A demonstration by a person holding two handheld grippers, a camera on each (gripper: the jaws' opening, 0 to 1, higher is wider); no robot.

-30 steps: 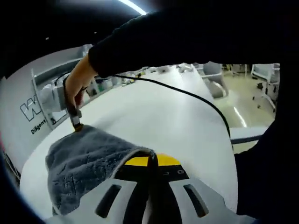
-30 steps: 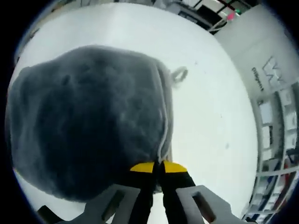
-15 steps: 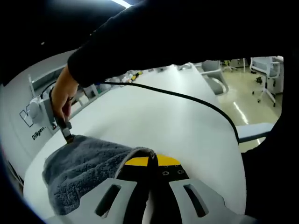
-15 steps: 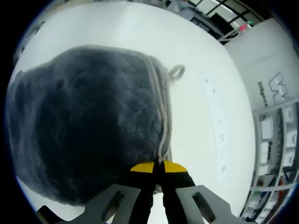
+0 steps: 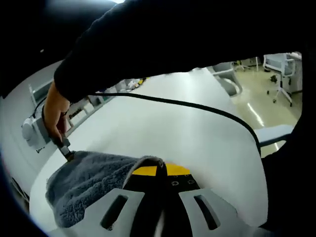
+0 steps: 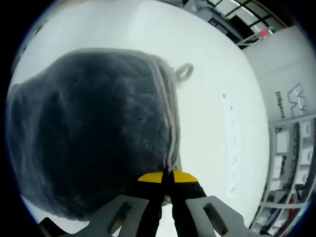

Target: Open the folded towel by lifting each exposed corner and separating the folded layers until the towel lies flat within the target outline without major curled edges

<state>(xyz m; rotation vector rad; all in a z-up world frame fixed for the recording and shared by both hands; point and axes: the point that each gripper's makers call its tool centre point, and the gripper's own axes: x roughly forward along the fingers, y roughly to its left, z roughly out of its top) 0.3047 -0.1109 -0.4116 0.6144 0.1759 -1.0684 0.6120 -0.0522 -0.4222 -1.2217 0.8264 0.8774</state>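
Observation:
A grey fluffy towel [image 5: 84, 180] is bunched at the lower left of the left gripper view on the white table [image 5: 173, 133]. My left gripper [image 5: 158, 170] is shut on its near hemmed edge, which drapes over the yellow tips. At the far corner a hand [image 5: 52, 111] holds my right gripper [image 5: 65, 150], pinched on the cloth. In the right gripper view the towel [image 6: 89, 133] spreads wide with stacked hems and a hanging loop [image 6: 184, 72] at its far end. My right gripper [image 6: 167, 176] is shut on the hemmed edge.
A black cable [image 5: 197, 106] runs from the hand across the table. A dark sleeve [image 5: 173, 39] spans the top of the left gripper view. Chairs [image 5: 227, 79] stand beyond the table's far end. A white panel with a logo [image 6: 291, 94] and shelves border the table.
The hand with the right gripper has drifted left and lower in the left gripper view, drawing the towel's far corner with it. Both grips have held.

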